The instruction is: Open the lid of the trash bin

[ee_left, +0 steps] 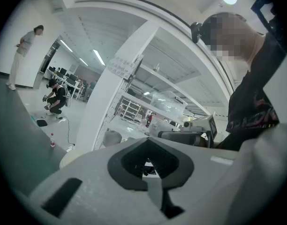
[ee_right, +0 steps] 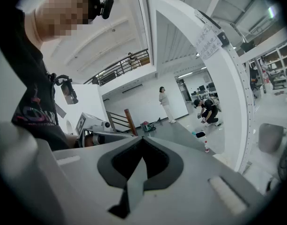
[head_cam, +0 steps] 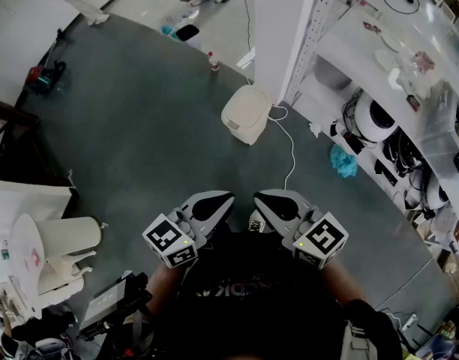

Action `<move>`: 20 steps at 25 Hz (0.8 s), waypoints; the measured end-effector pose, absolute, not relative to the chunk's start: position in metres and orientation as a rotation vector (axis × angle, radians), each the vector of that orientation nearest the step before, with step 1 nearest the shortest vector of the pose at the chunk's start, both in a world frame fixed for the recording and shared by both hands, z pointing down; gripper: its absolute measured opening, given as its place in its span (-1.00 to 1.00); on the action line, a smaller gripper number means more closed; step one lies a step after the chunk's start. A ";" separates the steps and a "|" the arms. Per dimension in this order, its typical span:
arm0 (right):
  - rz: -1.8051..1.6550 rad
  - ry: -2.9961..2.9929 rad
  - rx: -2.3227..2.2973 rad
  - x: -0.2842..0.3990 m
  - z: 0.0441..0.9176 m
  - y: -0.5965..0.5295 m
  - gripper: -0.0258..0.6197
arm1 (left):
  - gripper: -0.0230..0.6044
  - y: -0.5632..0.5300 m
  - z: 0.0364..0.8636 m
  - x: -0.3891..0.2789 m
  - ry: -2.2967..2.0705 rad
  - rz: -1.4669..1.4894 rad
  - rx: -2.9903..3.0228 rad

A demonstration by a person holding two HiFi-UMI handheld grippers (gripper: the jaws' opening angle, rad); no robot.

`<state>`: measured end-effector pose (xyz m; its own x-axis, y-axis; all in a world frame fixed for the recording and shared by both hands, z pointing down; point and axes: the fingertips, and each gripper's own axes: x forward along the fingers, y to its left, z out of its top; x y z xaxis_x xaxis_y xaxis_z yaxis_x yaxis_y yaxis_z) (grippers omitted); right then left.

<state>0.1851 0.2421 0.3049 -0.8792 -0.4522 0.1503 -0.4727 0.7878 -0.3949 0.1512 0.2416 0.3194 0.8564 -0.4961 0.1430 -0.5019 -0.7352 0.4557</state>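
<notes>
Pre-approach: holding left gripper point(head_cam: 214, 201) and right gripper point(head_cam: 268, 201) closed, empty, well short of trash bin point(head_cam: 243, 132); lid point(head_cam: 247, 108) down. Next: close in, catch lid edge.

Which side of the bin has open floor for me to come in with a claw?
The grey floor left of and in front of the trash bin is bare. Its right side is crowded: white cable, blue bag, shelving. A bottle stands beyond it.

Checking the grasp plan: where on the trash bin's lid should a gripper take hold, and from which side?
Probably the near rim of the lid, from the open floor side: the lid lies shut and flat, that edge faces the person, and the pillar crowds the far side. The hinge cannot be made out.
</notes>
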 end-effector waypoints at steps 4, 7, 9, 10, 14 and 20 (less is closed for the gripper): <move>0.645 -2.926 0.744 0.184 0.306 0.242 -0.90 | -0.91 0.241 0.321 0.151 -0.723 0.008 2.537; 0.633 -2.920 0.733 0.185 0.308 0.241 -0.90 | -0.91 0.240 0.320 0.152 -0.726 0.008 2.538; 0.619 -2.937 0.732 0.184 0.305 0.240 -0.90 | -0.91 0.240 0.320 0.151 -0.727 0.006 2.538; 0.617 -2.940 0.732 0.183 0.304 0.240 -0.90 | -0.91 0.240 0.321 0.150 -0.727 0.004 2.536; 0.593 -2.947 0.722 0.182 0.305 0.240 -0.90 | -0.91 0.240 0.323 0.150 -0.729 0.003 2.533; 0.643 -2.957 0.688 0.179 0.305 0.238 -0.90 | -0.91 0.238 0.326 0.150 -0.724 0.009 2.525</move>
<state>0.1792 0.2384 0.3050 -0.9009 -0.4145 0.1284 -0.4304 0.8159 -0.3860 0.1499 0.2383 0.3263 0.8577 -0.4942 0.1418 -0.4975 -0.7283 0.4713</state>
